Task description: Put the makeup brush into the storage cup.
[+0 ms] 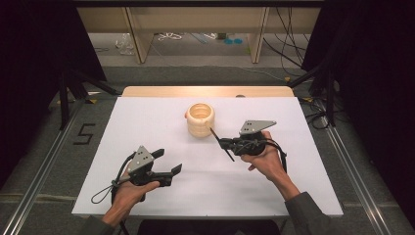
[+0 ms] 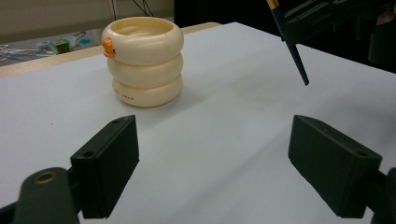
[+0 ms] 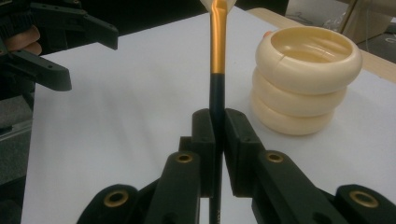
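High view: a cream ringed pot (image 1: 200, 119) stands toward the white table's (image 1: 147, 122) far edge — just beyond the right gripper (image 1: 221, 143), clenched on a slim dark stick (image 1: 221, 144) slanting upward. Left gripper (image 1: 169, 161), jaws spread and empty, sits farther off near the front edge.

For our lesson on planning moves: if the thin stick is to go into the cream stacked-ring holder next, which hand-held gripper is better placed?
The right hand-held gripper: its jaws are already shut on the stick, which points toward the holder. The left hand-held gripper is open and holds nothing, nearer the table's front edge.
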Demonstrator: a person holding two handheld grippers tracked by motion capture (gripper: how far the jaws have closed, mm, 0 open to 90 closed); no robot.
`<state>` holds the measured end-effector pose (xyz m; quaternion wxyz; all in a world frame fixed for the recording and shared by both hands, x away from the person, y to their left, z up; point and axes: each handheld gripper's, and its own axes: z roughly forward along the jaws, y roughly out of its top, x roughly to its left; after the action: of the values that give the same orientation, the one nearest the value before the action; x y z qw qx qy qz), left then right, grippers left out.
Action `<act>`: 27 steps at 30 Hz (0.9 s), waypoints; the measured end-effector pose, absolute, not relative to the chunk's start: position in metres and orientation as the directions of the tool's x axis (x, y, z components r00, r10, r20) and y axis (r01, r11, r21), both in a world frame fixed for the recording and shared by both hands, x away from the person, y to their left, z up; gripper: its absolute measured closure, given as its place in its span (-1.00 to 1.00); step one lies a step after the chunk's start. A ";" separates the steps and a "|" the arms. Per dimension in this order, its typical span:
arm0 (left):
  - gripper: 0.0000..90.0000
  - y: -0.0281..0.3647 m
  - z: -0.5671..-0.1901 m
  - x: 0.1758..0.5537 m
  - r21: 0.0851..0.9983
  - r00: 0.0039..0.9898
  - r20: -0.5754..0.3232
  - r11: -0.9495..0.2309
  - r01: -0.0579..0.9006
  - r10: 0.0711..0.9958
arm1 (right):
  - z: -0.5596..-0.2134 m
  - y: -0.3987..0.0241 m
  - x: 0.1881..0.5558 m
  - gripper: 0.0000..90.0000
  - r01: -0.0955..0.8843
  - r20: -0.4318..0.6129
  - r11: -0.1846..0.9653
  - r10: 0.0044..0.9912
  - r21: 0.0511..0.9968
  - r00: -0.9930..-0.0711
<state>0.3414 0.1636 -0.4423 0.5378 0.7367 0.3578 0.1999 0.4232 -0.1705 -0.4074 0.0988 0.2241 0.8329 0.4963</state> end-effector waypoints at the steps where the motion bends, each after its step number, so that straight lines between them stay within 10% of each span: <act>1: -0.65 0.163 -0.442 0.341 0.936 0.665 -0.089 -0.167 0.311 0.741 | -0.407 -0.171 0.423 0.86 0.277 0.064 0.404 0.467 0.872 -0.882; 27: -0.65 0.140 -0.443 0.336 0.939 0.727 -0.152 -0.131 0.318 0.669 | -0.406 -0.163 0.395 0.86 0.273 0.128 0.304 0.421 0.913 -0.898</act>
<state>0.3359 0.1401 -0.4430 0.5675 0.7358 0.3353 0.1551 0.3953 -0.1629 -0.4060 0.0675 0.2155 0.8045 0.5493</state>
